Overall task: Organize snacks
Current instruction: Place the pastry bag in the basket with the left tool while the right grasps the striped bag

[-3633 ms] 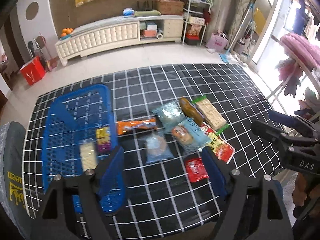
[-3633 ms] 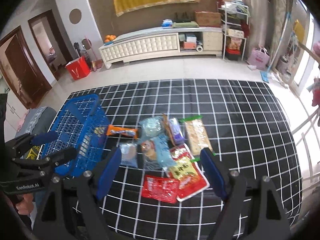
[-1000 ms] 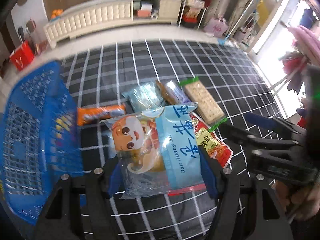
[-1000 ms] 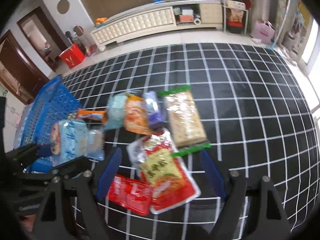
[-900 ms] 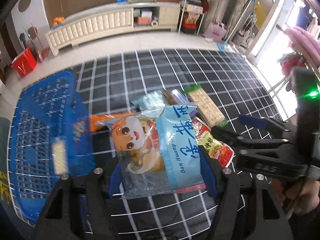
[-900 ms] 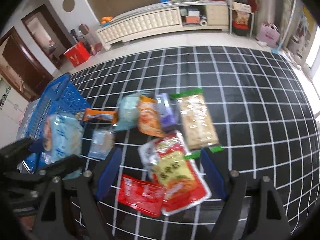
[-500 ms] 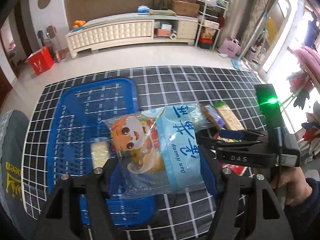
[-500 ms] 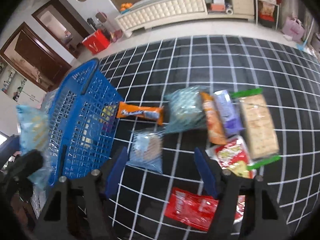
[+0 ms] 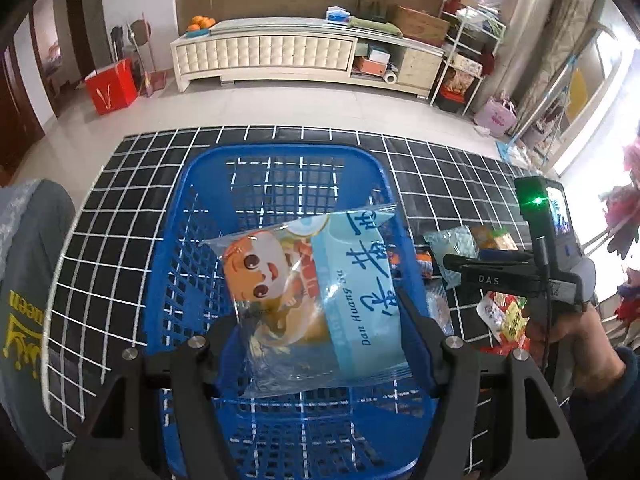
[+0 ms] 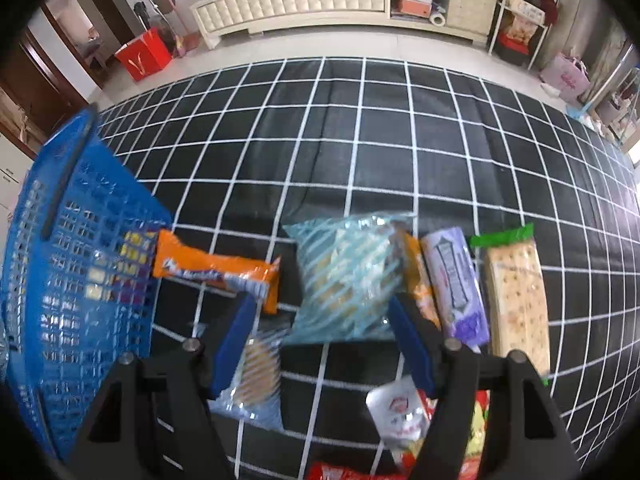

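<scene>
The left tongs are clamped on a light blue snack bag printed with a cartoon face, and hold it up over the blue basket, whose mesh floor shows underneath. The basket stands on the black, white-gridded worktop.

The right tongs hang unclenched, nothing pinched between their blue pads, over the loose snacks. A teal striped bag lies straight ahead of them at twelve o'clock. An orange bar sits at ten o'clock, one end touching the basket wall. A small clear cookie packet lies under the left pad. At two o'clock lie a purple packet and a green-ended cracker pack, side by side. A person's hand grips the right tool's handle.
</scene>
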`<state>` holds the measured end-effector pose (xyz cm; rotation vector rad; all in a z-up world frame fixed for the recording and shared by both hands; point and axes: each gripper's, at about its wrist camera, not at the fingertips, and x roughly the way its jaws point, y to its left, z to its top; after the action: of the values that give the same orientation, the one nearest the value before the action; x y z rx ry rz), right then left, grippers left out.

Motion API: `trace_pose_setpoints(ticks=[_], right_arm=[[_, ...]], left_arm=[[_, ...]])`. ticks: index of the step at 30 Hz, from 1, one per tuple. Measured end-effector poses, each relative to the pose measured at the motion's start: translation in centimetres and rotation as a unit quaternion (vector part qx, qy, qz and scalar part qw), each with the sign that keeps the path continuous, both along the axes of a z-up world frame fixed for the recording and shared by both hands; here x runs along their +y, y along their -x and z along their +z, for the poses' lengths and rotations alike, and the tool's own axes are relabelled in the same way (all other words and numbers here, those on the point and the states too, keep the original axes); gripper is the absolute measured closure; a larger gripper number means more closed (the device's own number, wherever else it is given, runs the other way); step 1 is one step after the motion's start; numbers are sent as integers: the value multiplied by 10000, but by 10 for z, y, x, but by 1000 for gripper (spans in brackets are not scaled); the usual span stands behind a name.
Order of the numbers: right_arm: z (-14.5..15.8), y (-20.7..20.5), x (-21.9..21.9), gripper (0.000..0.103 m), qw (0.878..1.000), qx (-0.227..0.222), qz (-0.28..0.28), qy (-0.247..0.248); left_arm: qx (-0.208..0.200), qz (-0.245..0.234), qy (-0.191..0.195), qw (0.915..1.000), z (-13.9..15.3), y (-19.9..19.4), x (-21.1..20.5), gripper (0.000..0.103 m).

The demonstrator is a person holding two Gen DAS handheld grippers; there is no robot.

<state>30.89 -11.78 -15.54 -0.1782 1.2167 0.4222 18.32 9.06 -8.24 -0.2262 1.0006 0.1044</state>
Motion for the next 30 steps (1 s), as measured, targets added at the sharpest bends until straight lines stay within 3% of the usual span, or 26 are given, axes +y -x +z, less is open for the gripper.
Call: trace_pose_setpoints(ticks=[7, 10, 12, 15, 26, 30], right_arm=[[-14, -26, 13, 29, 9983, -1, 63, 585], [-24, -33, 10, 30, 9988, 149, -3, 462], [-24, -31, 10, 39, 9990, 27, 60, 437], [-21, -23, 7, 43, 9991, -103, 93, 396], [46, 18, 11, 44, 9975, -459, 181, -500], [73, 35, 25, 44, 9942, -617, 383, -788]], left_arm=[[187, 47, 53, 9998, -20, -10, 8, 38], [185, 38, 36, 9998, -22, -17, 9, 38], [179, 28, 13, 9998, -21, -17, 7, 38], [204, 42, -32, 9998, -22, -16, 6, 38], [191, -164, 27, 9997, -12, -7, 16, 38], [414, -279, -33, 9987, -16, -14, 24, 38]])
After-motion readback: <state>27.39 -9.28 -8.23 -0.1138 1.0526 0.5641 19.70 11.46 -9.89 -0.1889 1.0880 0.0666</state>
